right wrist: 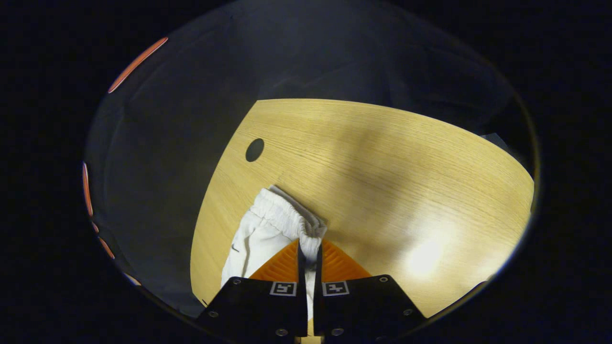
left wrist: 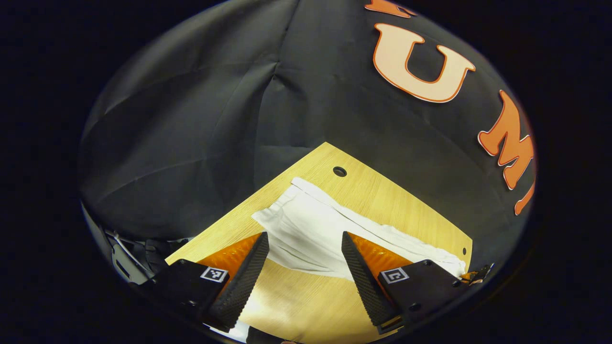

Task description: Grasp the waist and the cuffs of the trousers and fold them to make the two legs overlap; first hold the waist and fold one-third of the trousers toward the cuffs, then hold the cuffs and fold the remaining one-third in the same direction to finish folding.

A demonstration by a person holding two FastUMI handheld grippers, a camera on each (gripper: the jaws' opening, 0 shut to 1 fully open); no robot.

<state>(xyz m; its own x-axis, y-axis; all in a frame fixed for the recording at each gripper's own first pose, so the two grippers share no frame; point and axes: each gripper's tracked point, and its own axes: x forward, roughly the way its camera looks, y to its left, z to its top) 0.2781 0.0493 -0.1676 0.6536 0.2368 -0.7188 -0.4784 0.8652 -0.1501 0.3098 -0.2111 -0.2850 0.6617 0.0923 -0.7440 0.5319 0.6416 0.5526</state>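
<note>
On the table: white trousers (left wrist: 315,229) lying on a light wood-grain table (left wrist: 296,306), so that's where the task's thing sits right now.

Trousers layout: in the left gripper view they stretch from near the table's far corner down toward the right edge, one long strip of fabric with lengthwise creases. Pretty flat, a few wrinkles.

Waist: in the right gripper view you can see the gathered elastic waistband (right wrist: 282,212), bunched up and lifted a bit off the wood where it's being pinched.

Left gripper: left gripper (left wrist: 305,258) has its fingers spread wide apart, nothing between them, released. It hangs over the near edge of the fabric, and the cloth shows through the gap between the fingers. Can't tell if the tips touch the cloth or sit just above it.

Right gripper: right gripper (right wrist: 309,260) is clamped tight on the waist end, both fingers pressed together with a thin fold of white cloth squeezed in the slit between them.

Table details: round hole (left wrist: 340,171) in the tabletop near the far corner, just beyond the trousers' end. Same kind of hole (right wrist: 255,149) in the right gripper view, up and left of the waistband, apart from it.

Backdrop: black cloth wall (left wrist: 201,119) behind the table, creased.

Lighting: bright glare patch (right wrist: 423,258) on the wood to the right of the clamped gripper.
</note>
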